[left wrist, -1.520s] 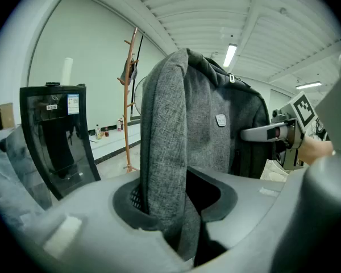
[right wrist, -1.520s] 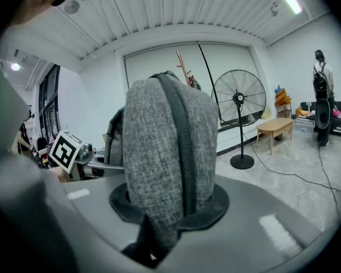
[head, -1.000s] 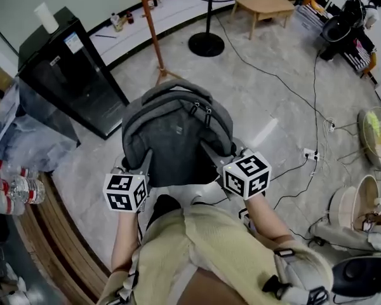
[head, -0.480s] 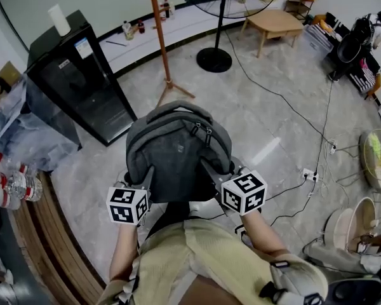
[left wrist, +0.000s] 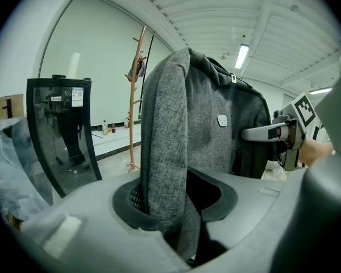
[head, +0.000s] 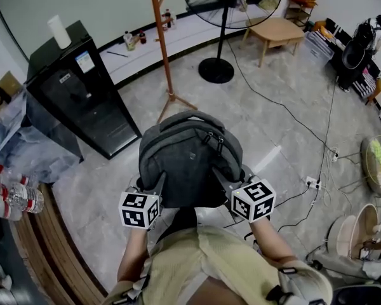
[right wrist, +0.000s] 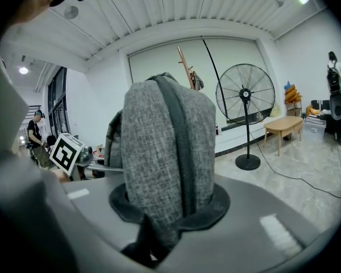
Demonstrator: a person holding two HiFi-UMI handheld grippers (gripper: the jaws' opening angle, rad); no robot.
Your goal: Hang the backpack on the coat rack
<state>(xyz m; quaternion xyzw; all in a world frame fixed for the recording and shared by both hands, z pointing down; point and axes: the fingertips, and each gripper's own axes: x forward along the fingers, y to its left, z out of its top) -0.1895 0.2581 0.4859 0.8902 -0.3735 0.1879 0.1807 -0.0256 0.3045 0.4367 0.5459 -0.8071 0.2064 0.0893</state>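
holding the backpack [head: 189, 161] by its two sides, your left hand-held gripper [head: 156, 184] and right hand-held gripper [head: 221, 175] each pinch a fold of grey fabric, well short of the coat rack [head: 164, 49]. raise the top handle [head: 189, 115] above a peg, then lower it on. a black cabinet [head: 82, 100] and a fan [head: 223, 24] flank the coat rack; a cable [head: 273, 100] crosses the floor on its fan side.

The grey fabric backpack [head: 189, 161] is held upright off the floor, carry handle uppermost, zipper pulls on its front. The slim orange-brown wooden coat rack [head: 160, 43] stands on splayed feet at its 11 o'clock, well apart.
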